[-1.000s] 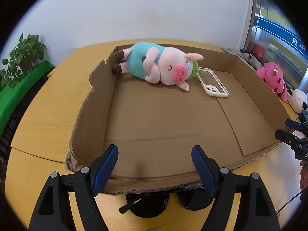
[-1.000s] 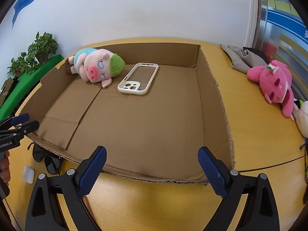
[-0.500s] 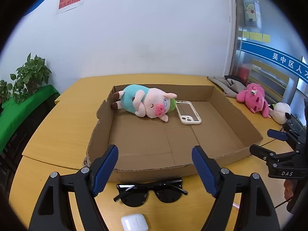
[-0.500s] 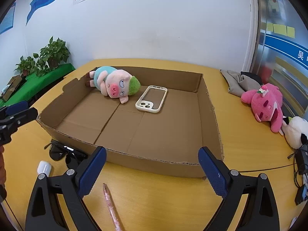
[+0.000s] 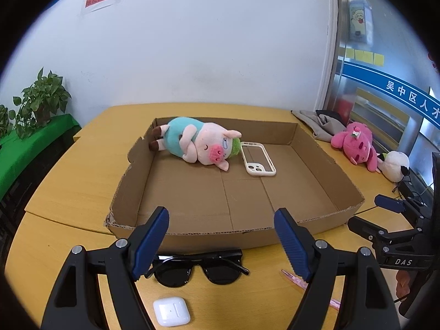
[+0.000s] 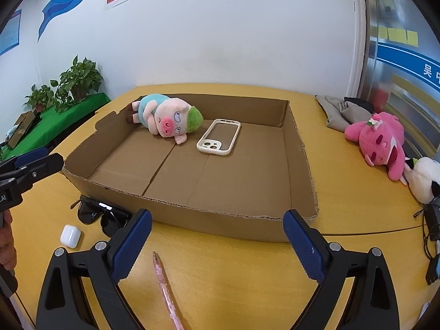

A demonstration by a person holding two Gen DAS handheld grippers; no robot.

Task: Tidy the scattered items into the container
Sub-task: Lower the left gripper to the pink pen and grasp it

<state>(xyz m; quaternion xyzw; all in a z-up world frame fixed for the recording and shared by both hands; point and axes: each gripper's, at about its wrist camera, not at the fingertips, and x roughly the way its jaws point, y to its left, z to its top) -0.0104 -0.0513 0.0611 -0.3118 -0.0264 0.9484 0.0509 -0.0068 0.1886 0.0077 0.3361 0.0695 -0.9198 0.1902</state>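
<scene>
A shallow cardboard box (image 5: 209, 233) (image 6: 220, 220) lies on the yellow table. Inside it lie a plush pig (image 5: 198, 144) (image 6: 165, 117) and a cream phone case (image 5: 258, 159) (image 6: 218, 137). In front of the box on the table are black sunglasses (image 5: 198, 268) (image 6: 101, 214), a white earbud case (image 5: 172, 310) (image 6: 70, 236) and a pink pen (image 5: 305, 284) (image 6: 166, 288). My left gripper (image 5: 221, 244) is open and empty above the sunglasses. My right gripper (image 6: 217, 243) is open and empty above the pen.
A pink plush (image 5: 357, 144) (image 6: 382, 143), a white plush (image 5: 394, 165) (image 6: 425, 178) and a grey cloth (image 5: 319, 122) (image 6: 338, 110) lie on the table right of the box. Potted plants (image 6: 74, 82) stand on a green surface at left. Cables (image 6: 431, 228) lie at the right edge.
Both grippers have pulled back and up from the box. The sunglasses, earbud case and pen have come into view in front of it. Both stay open.
</scene>
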